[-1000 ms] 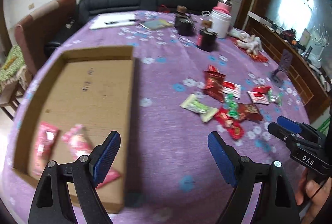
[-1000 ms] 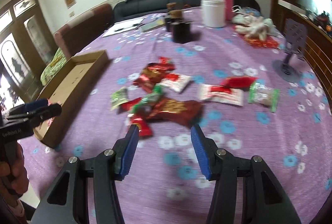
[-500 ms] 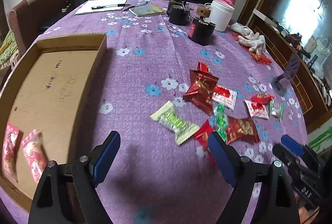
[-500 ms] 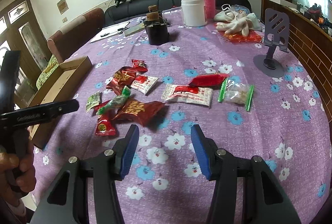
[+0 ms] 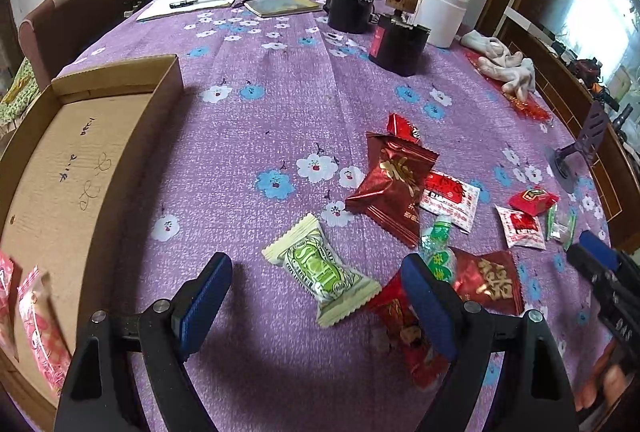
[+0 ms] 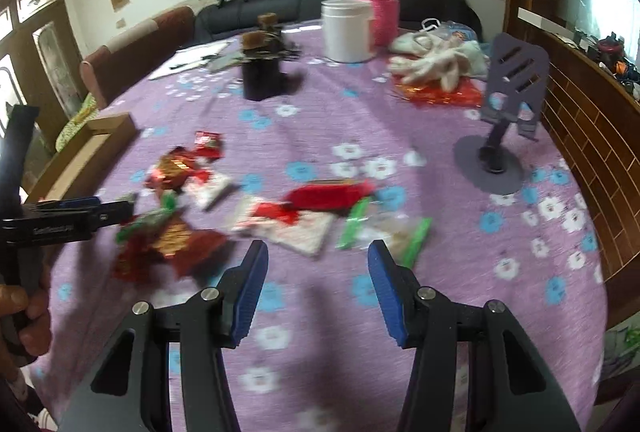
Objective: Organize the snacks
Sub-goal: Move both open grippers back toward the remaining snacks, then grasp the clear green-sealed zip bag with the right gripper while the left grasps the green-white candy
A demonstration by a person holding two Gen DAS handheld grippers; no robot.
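Several snack packets lie scattered on the purple flowered tablecloth [image 5: 280,79]. My left gripper [image 5: 316,292] is open and empty, its jaws either side of a green and cream packet [image 5: 322,272]. Red packets [image 5: 394,183] lie just right of it. A cardboard tray [image 5: 156,91] at the left holds pink packets [image 5: 36,316]. My right gripper [image 6: 318,284] is open and empty, low over the table, just short of a white-red packet [image 6: 296,228] and a clear green-edged packet [image 6: 384,232]. The right gripper also shows in the left wrist view [image 5: 604,272].
Two dark jars [image 5: 398,47], a white canister [image 5: 440,15], a pink flask [image 6: 380,7], white gloves [image 6: 436,63], a purple phone stand [image 6: 504,119] and papers with a pen [image 5: 192,1] stand on the far half. A sofa and chair lie beyond.
My left gripper has swung right from the tray toward the green and cream packet. My right gripper has moved right and forward, toward the white-red and clear packets. Both stay open.
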